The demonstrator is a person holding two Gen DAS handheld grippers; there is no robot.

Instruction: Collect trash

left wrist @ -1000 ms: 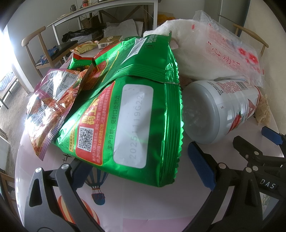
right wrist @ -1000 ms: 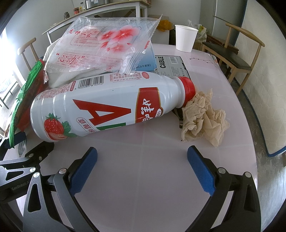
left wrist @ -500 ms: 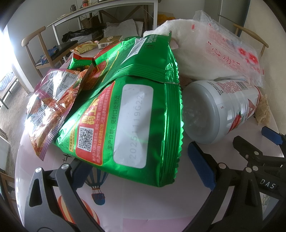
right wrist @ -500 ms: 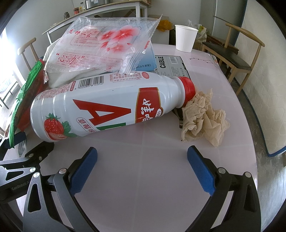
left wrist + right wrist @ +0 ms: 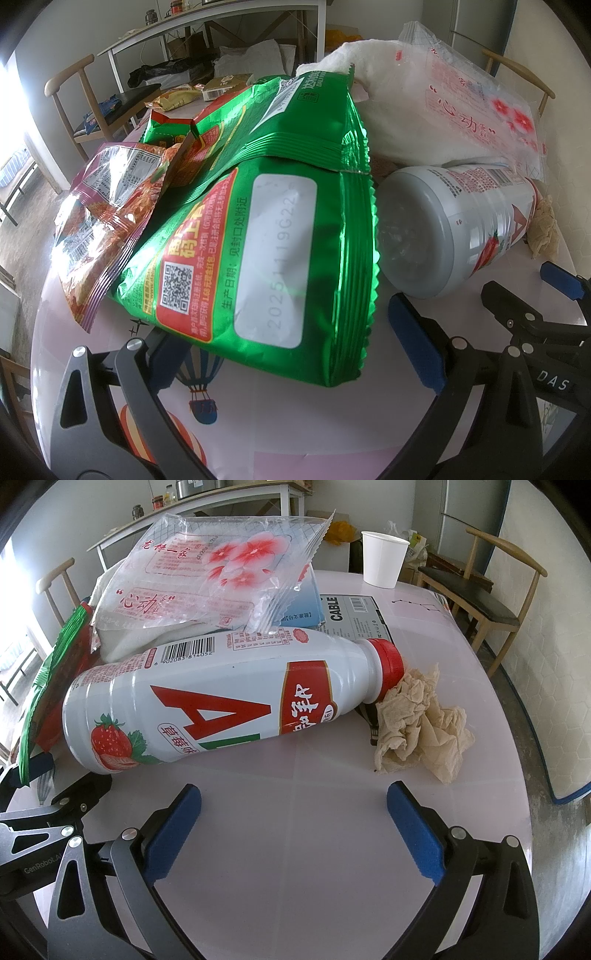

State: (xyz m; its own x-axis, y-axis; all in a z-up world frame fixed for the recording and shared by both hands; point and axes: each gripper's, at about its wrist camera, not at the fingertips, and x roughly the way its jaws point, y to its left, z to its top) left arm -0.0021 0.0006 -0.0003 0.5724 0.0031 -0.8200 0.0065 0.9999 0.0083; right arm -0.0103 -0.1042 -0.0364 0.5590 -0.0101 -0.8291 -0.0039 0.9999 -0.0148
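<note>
Left wrist view
Change: nothing is seen to have shifted over the last second; the wrappers and the left tool (image 5: 291, 345) sit exactly as before, so no pickup is judged to have begun.
Left tool state: spread wide, nothing held.
Green snack bag (image 5: 266, 254): lies on the bench (image 5: 295, 424), its near corner resting between the pads, over the left pad and clear of the right pad (image 5: 415, 349).
Purple wrapper (image 5: 101, 225): to the left of the green bag, partly tucked under it.
Bottle (image 5: 454, 229): on its side, base toward the camera, just beside the bag's crimped edge.

Right wrist view
Change: none is seen here either; the right tool (image 5: 293, 827) is unmoved.
Right tool state: spread apart, empty.
Bottle (image 5: 221, 698): lying across the view ahead of the pads, near but not between them, red cap to the right.
Crumpled tissue (image 5: 417, 723): touching the cap, ahead of the right pad.
Clear plastic bag (image 5: 207, 579): draped behind and over the bottle.
Paper cup (image 5: 384, 559): upright, well apart at the far edge.
Task standing: all trash is judged uncollected.
</note>
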